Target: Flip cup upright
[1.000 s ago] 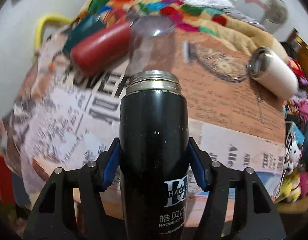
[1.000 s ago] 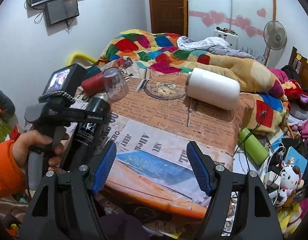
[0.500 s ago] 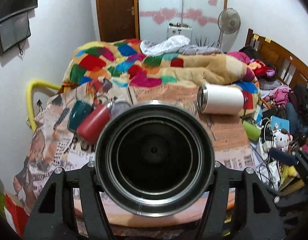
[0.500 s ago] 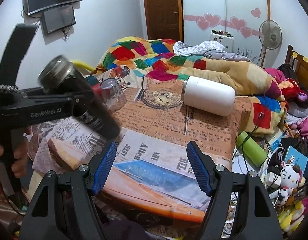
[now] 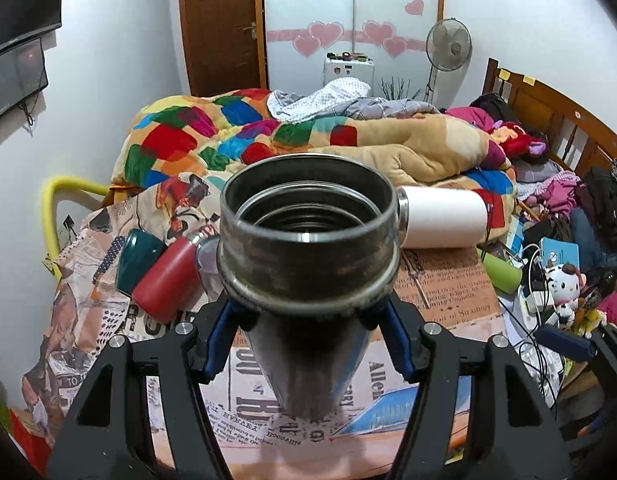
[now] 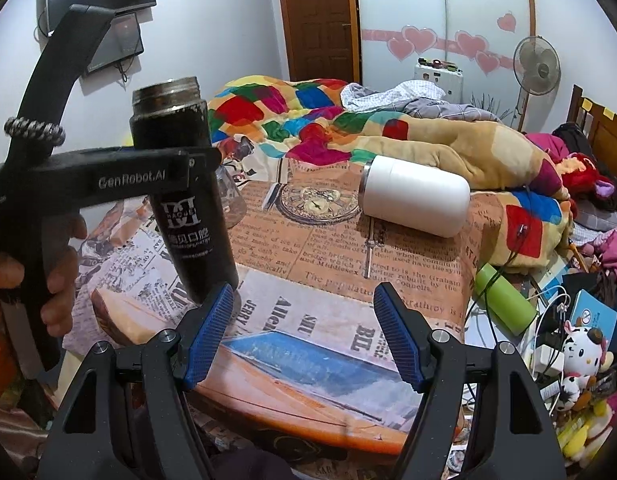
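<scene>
My left gripper (image 5: pixel 308 320) is shut on a black thermos cup (image 5: pixel 308 276) with a steel threaded mouth. In the right wrist view the cup (image 6: pixel 184 192) stands nearly upright, mouth up, its base at or just above the newspaper-covered table (image 6: pixel 348 264); contact with the table is hard to tell. My right gripper (image 6: pixel 304 336) is open and empty near the table's front edge, to the right of the cup.
A white cup (image 6: pixel 414 198) lies on its side at the back right. A red cup (image 5: pixel 168 284), a teal cup (image 5: pixel 138 258) and a clear glass (image 6: pixel 230 200) lie at the back left. A bed with a quilt (image 6: pixel 348 128) is behind; clutter sits on the right.
The left gripper has turned the black cup from tilted to nearly upright, mouth up, and lowered it toward the table. The right gripper has stayed open and almost still.
</scene>
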